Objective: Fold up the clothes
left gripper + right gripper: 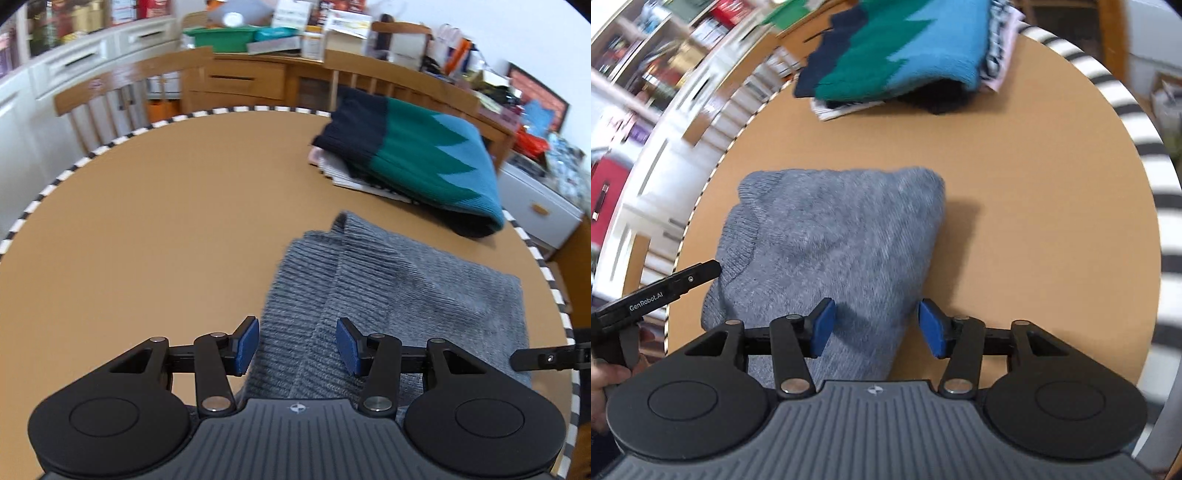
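Observation:
A folded grey knit sweater [399,295] [831,251] lies on the round tan table [166,229] [1034,221]. My left gripper [297,347] hovers over the sweater's near left edge, its blue pads [245,345] apart and gripping nothing. My right gripper [873,328] hangs over the sweater's near right corner, also open, with the fabric below it and not pinched. Each gripper's finger shows in the other's view at the frame edge: the right one [543,356], the left one [665,291]. A hand [605,380] holds the left tool.
A stack of folded clothes topped by a navy, green and blue sweater [417,162] [897,51] sits at the table's far side. The table has a black-and-white striped rim [110,142] [1156,177]. Wooden chairs [122,92] and cluttered cabinets [258,44] stand beyond.

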{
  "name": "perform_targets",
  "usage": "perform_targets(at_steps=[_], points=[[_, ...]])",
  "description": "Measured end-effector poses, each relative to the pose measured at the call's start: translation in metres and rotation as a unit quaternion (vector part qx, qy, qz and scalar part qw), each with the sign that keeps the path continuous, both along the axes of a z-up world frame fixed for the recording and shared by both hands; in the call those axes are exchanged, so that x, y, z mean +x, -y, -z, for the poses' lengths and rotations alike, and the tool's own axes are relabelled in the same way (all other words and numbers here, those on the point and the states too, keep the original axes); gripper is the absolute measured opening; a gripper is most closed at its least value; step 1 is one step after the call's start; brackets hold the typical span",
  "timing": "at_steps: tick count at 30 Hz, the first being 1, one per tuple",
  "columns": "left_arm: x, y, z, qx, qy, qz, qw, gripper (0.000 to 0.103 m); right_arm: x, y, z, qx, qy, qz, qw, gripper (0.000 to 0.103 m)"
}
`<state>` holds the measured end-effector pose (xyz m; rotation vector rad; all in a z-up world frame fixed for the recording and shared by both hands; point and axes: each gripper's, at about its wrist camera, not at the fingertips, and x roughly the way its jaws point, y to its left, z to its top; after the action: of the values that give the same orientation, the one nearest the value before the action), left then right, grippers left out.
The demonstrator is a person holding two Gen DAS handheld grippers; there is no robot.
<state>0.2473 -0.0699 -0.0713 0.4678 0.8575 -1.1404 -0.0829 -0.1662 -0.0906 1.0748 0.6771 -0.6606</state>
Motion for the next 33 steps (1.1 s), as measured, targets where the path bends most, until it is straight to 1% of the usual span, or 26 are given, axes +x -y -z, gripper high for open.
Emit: perform_targets(at_steps=[5, 9, 12, 15, 16, 17, 19, 21, 23, 26, 28, 30, 31, 32, 33], points=[[0.017, 0.001, 0.011, -0.009, -0.045, 0.028, 0.9986, 0.055, -0.003, -0.015, 0.002, 0.007, -0.005, 0.036, 0.999, 0.053], [0.034, 0.006, 0.022, -0.012, -0.087, 0.042, 0.9953, 0.058, -0.001, -0.021, 0.003, 0.005, -0.006, 0.056, 0.998, 0.053], [0.045, 0.008, 0.026, -0.015, -0.112, 0.057, 0.9919, 0.064, -0.001, -0.026, 0.004, 0.002, -0.009, 0.068, 0.998, 0.053], [0.061, 0.005, 0.027, -0.022, -0.152, 0.080, 0.9849, 0.066, -0.003, -0.028, 0.005, 0.006, -0.007, 0.080, 0.997, 0.053], [0.066, 0.004, 0.026, -0.028, -0.169, 0.092, 0.9810, 0.069, -0.003, -0.029, 0.006, 0.008, -0.006, 0.085, 0.996, 0.053], [0.071, 0.002, 0.025, -0.033, -0.186, 0.105, 0.9764, 0.076, -0.004, -0.029, 0.007, 0.011, -0.004, 0.089, 0.996, 0.053], [0.082, 0.002, 0.026, -0.040, -0.216, 0.128, 0.9670, 0.081, -0.004, -0.030, 0.008, 0.013, -0.002, 0.096, 0.995, 0.053], [0.091, 0.005, 0.029, -0.041, -0.240, 0.146, 0.9587, 0.081, -0.002, -0.031, 0.008, 0.011, -0.004, 0.098, 0.995, 0.053], [0.095, 0.014, 0.038, -0.024, -0.245, 0.153, 0.9571, 0.081, 0.000, -0.032, 0.009, 0.013, -0.005, 0.102, 0.995, 0.053], [0.095, 0.030, 0.052, 0.013, -0.238, 0.162, 0.9577, 0.081, 0.001, -0.032, 0.010, 0.019, -0.005, 0.108, 0.994, 0.053], [0.095, 0.036, 0.060, 0.027, -0.235, 0.171, 0.9563, 0.081, 0.002, -0.032, 0.010, 0.018, -0.007, 0.110, 0.994, 0.053], [0.095, 0.041, 0.066, 0.030, -0.246, 0.175, 0.9528, 0.082, 0.004, -0.033, 0.011, 0.017, -0.009, 0.110, 0.994, 0.053], [0.092, 0.044, 0.068, 0.033, -0.251, 0.179, 0.9507, 0.080, 0.004, -0.033, 0.012, 0.019, -0.008, 0.112, 0.993, 0.053], [0.088, 0.047, 0.069, 0.039, -0.253, 0.190, 0.9480, 0.068, 0.005, -0.033, 0.014, 0.023, -0.005, 0.114, 0.993, 0.050], [0.083, 0.049, 0.071, 0.045, -0.254, 0.201, 0.9451, 0.061, 0.005, -0.033, 0.015, 0.026, 0.000, 0.113, 0.993, 0.045]])
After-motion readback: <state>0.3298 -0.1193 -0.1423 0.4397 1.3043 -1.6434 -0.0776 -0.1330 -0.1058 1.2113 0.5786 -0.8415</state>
